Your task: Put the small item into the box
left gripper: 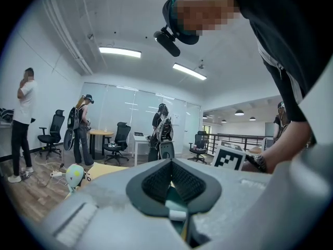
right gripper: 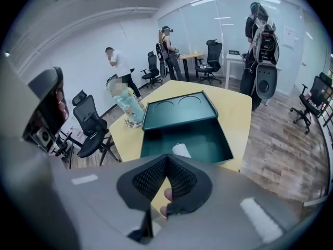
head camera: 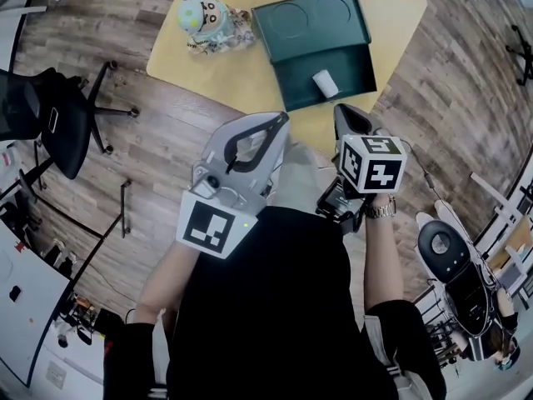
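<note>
Seen from above, a black office chair [head camera: 50, 115] stands at the far left on a wooden floor [head camera: 108, 23]. To its right a pale yellow table [head camera: 241, 77] is seen. A small toy figure [head camera: 208, 19] with a round light-blue head is set near the table's left corner.

Below the table's near edge, the left gripper [head camera: 279, 122] is held out in front of the person, roughly level. A marker cube [head camera: 212, 223] is carried at its rear. In the left gripper view, the left gripper [left gripper: 170, 161] is shown with its jaws pressed together at the tips, and nothing is pinched between them.

Further right, a dark green box [head camera: 354, 57] is laid on the table, near the toy figure but apart from it. Its far part is covered by a lid with two round recesses, and its near part is open. The small item [head camera: 326, 82], white and roughly cylindrical, lies inside the open part and is touched by neither gripper.

At the right, the right gripper [head camera: 348, 111] is held over the table's near edge, just short of the box, and is tilted steeply downward. A wristwatch [head camera: 381, 209] is worn on the wrist behind it. In the right gripper view, the right gripper [right gripper: 166, 158] is shown with its jaws closed against each other and empty. The small item [right gripper: 181, 150] is seen just beyond the tips, inside the box [right gripper: 213, 139].
</note>
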Available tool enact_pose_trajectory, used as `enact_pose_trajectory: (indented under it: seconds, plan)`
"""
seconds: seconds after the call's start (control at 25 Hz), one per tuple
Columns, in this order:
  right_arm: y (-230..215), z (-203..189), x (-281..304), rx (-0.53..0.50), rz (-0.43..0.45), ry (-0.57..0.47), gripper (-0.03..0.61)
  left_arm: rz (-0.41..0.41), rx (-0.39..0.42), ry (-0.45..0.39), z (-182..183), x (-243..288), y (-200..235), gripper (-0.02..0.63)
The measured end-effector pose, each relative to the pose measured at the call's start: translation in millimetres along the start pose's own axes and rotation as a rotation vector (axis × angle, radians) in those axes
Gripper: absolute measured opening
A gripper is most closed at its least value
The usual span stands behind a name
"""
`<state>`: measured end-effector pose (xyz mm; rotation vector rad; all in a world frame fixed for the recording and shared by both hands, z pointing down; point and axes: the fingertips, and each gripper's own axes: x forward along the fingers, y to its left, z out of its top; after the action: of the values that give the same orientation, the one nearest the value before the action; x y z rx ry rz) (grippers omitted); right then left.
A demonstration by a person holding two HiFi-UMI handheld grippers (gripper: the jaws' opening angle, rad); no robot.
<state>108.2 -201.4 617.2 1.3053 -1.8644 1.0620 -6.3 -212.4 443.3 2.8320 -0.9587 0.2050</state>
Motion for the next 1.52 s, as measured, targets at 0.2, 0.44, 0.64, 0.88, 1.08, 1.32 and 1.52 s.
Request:
enact_pose_trajectory:
  seconds: [0.2, 0.44, 0.64, 0.88, 1.08, 1.32, 1.52]
  plan:
    - [15.2, 6.0, -31.0, 0.024, -0.021, -0.087, 0.003, -0.024, 0.021, -0.019, 8.1, -17.9, -10.1, 0.002]
    - [28.7, 15.2, -64.0, 0.056, -0.039, -0.196, 0.003, -0.03, 0.03, -0.033, 14.2, -36.6, -20.7, 0.002]
    - [39.5, 21.7, -87.7, 0.07, -0.048, -0.27, 0.003, -0.031, 0.068, -0.051, 23.0, -50.7, -26.8, 0.002]
    - [52.8, 31.1, -122.2, 0.082, -0.06, -0.381, 0.003, 0.007, 0.075, -0.084, 40.0, -65.0, -20.1, 0.0]
    - [68.3, 43.9, -155.8, 0.059, -0.067, -0.476, 0.003, 0.027, 0.064, -0.109, 55.9, -74.5, -21.7, 0.002]
    - [89.0, 64.8, -202.0, 0.039, -0.07, -0.595, 0.003, 0.01, 0.082, -0.131, 70.5, -78.5, -25.3, 0.002]
    - [103.6, 75.0, -232.9, 0.006, -0.074, -0.669, 0.003, 0.012, 0.084, -0.165, 86.3, -84.4, -26.0, 0.002]
